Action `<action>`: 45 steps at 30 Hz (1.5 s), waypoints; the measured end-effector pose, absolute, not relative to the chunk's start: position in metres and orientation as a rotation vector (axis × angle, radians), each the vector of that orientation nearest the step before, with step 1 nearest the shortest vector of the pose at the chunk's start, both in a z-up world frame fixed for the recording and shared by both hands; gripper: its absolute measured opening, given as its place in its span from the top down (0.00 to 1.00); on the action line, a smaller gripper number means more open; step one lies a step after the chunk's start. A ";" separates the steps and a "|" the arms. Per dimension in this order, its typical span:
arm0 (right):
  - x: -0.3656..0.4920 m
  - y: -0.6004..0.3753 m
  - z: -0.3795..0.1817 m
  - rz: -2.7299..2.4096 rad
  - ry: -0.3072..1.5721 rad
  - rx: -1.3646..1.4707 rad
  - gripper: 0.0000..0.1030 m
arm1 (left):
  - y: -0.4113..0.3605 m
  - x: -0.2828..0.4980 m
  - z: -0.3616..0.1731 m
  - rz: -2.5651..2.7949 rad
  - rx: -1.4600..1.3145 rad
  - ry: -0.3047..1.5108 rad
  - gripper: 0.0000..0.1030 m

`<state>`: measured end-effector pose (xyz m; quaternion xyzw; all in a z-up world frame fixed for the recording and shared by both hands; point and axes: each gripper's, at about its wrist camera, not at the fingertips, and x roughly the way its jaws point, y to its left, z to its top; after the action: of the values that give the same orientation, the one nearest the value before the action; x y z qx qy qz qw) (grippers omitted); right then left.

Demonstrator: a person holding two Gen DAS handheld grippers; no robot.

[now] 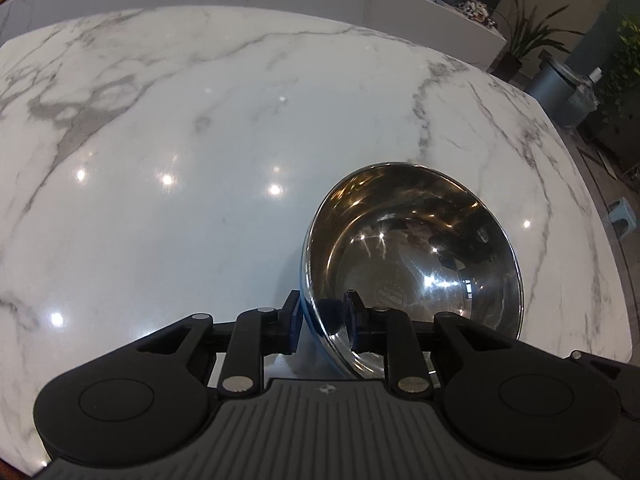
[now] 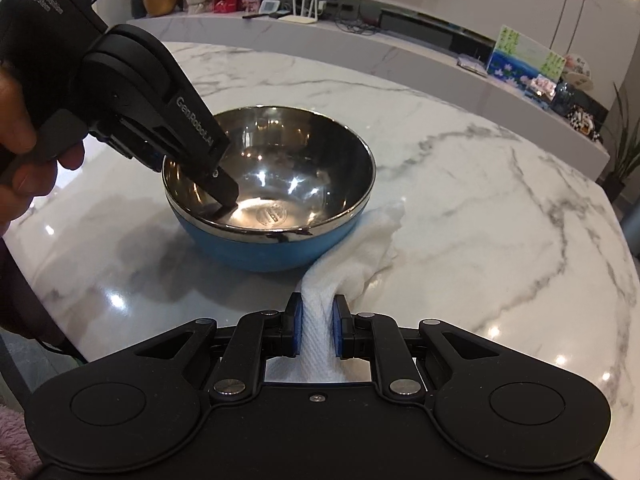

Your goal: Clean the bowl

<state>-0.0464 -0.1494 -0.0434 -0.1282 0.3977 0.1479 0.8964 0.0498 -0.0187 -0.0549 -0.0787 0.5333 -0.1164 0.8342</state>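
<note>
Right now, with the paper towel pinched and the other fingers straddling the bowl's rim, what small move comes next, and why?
Probably close the left gripper on the rim of the blue, steel-lined bowl: its fingers straddle the wall with a visible gap, so the bowl is not yet steadied. The right gripper already pinches the white paper towel, which lies on the marble table against the bowl's outside.

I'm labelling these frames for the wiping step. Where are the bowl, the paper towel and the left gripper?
bowl (image 2: 260,250): right wrist view, on its blue outer wall.
paper towel (image 2: 316,320): right wrist view, on the strip pinched between the right gripper's pads.
left gripper (image 1: 322,316): left wrist view, midway between fingertips straddling the bowl's rim.
</note>
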 end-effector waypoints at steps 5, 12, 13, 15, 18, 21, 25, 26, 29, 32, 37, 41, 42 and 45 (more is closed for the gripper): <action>-0.045 -0.150 -0.044 0.301 0.827 -0.264 0.87 | -0.015 0.041 -0.051 -0.216 -0.231 1.162 0.61; -0.049 -0.152 -0.043 0.291 0.816 -0.264 0.87 | -0.018 0.036 -0.047 -0.220 -0.223 1.168 0.73; -0.047 -0.153 -0.042 0.286 0.812 -0.264 0.87 | -0.019 0.036 -0.046 -0.223 -0.216 1.165 0.73; -0.047 -0.155 -0.039 0.274 0.797 -0.265 0.87 | -0.022 0.037 -0.045 -0.227 -0.176 1.155 0.76; -0.048 -0.159 -0.033 0.251 0.773 -0.262 0.87 | -0.024 0.039 -0.045 -0.232 -0.138 1.140 0.83; -0.049 -0.164 -0.027 0.231 0.742 -0.251 0.87 | -0.026 0.044 -0.046 -0.228 -0.088 1.125 0.88; -0.049 -0.164 -0.022 0.232 0.727 -0.253 0.87 | -0.027 0.046 -0.045 -0.229 -0.086 1.126 0.88; -0.049 -0.163 -0.022 0.234 0.729 -0.257 0.87 | -0.028 0.045 -0.045 -0.227 -0.084 1.125 0.88; -0.049 -0.159 -0.027 0.248 0.751 -0.271 0.87 | -0.028 0.044 -0.046 -0.224 -0.088 1.121 0.88; -0.047 -0.155 -0.036 0.271 0.788 -0.275 0.87 | -0.024 0.044 -0.047 -0.216 -0.131 1.140 0.84; -0.048 -0.150 -0.045 0.286 0.820 -0.286 0.87 | -0.019 0.041 -0.052 -0.189 -0.176 1.196 0.69; -0.047 -0.152 -0.046 0.283 0.822 -0.282 0.87 | -0.016 0.035 -0.053 -0.196 -0.218 1.224 0.65; -0.047 -0.152 -0.046 0.282 0.821 -0.281 0.87 | -0.016 0.035 -0.052 -0.198 -0.213 1.221 0.66; -0.048 -0.153 -0.045 0.271 0.810 -0.280 0.87 | -0.020 0.034 -0.048 -0.220 -0.185 1.197 0.79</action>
<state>-0.0483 -0.1529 -0.0451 -0.1352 0.3917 0.1308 0.9007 0.0343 -0.0199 -0.0480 -0.0870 0.5614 -0.1034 0.8164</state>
